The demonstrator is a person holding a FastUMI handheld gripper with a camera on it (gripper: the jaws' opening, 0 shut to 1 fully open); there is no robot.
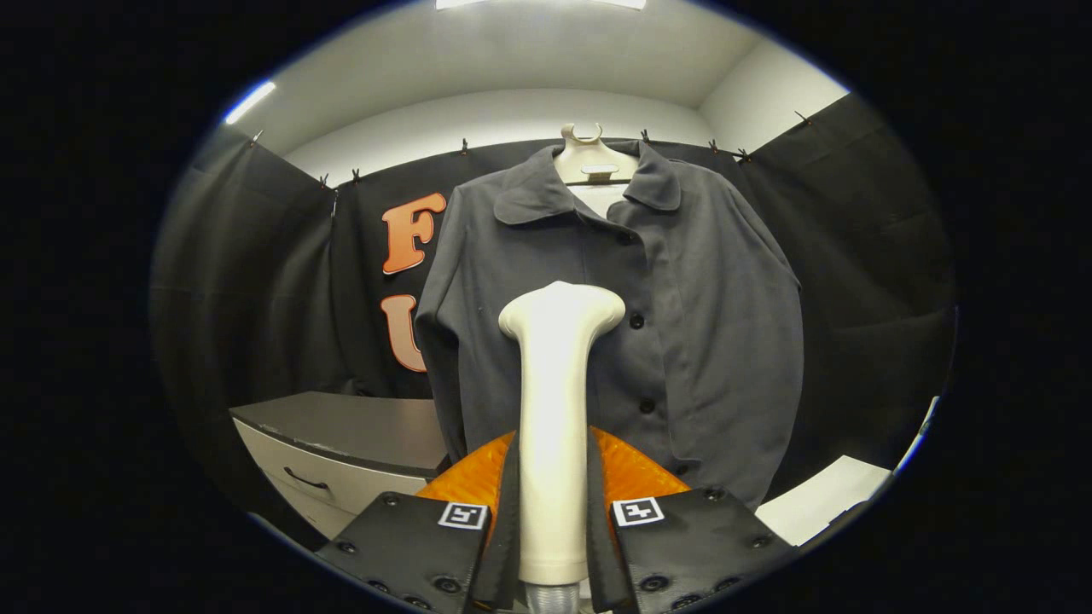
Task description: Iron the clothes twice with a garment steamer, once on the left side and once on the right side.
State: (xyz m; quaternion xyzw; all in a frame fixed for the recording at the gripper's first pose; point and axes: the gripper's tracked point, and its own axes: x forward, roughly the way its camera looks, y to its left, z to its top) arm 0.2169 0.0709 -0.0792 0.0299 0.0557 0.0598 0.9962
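Steamer point(554, 409) stands upright between the two fingers of the gripper point(553, 546), both pressed against its handle, head at the far end, up in front of the shirt point(708, 324). Shirt hangs on a hanger point(591, 158) against the far wall, its button line just right of the steamer head, left half mostly behind the steamer. Cabinet point(341, 443) with a drawer sits low on the left, near the shirt's left edge; a flat sheet point(823, 499) lies low on the right, beside the hem.
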